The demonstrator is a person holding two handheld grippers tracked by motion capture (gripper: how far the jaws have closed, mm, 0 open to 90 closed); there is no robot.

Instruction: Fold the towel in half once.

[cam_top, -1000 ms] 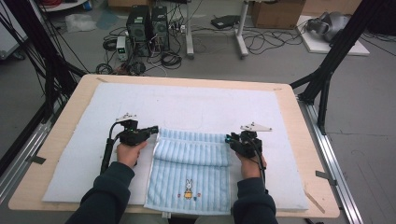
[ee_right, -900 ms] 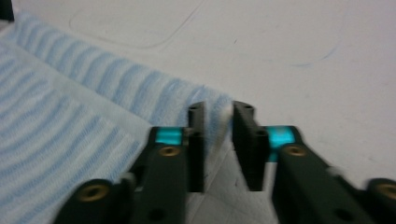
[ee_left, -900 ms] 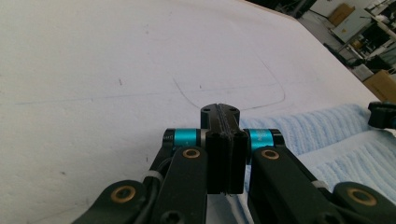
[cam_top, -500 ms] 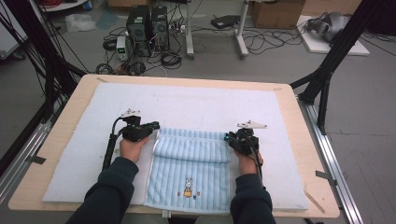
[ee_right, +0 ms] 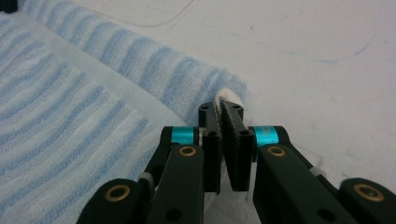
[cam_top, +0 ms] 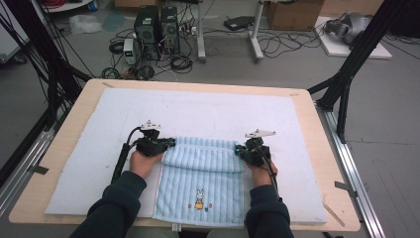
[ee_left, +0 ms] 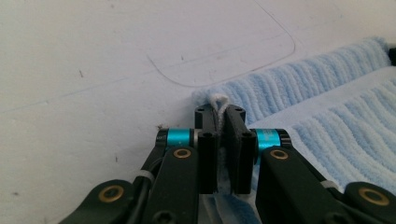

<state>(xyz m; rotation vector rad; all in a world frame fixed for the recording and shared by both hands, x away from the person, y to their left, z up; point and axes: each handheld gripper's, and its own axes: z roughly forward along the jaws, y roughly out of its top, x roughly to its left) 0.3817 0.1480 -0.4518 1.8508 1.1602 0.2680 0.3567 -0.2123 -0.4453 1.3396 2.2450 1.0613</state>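
A light blue striped towel (cam_top: 198,183) with a small rabbit picture (cam_top: 199,198) lies on the white mat (cam_top: 198,114). Its far part is doubled back toward the person as a thick band. My left gripper (cam_top: 167,144) is at the band's left end and my right gripper (cam_top: 241,149) at its right end. In the left gripper view the left gripper (ee_left: 219,112) is shut on a towel (ee_left: 327,107) corner, with white edging poking out above the jaws. In the right gripper view the right gripper (ee_right: 220,108) is shut on the other towel (ee_right: 70,107) corner.
The mat covers most of a wooden table (cam_top: 319,134). Bare mat stretches beyond the towel and to both sides. Computer cases (cam_top: 158,25), cables and black frame legs (cam_top: 346,74) stand on the floor past the far edge.
Both grippers keep their hold on the corners and have shifted only slightly. The towel's near edge has crept a little away from the person.
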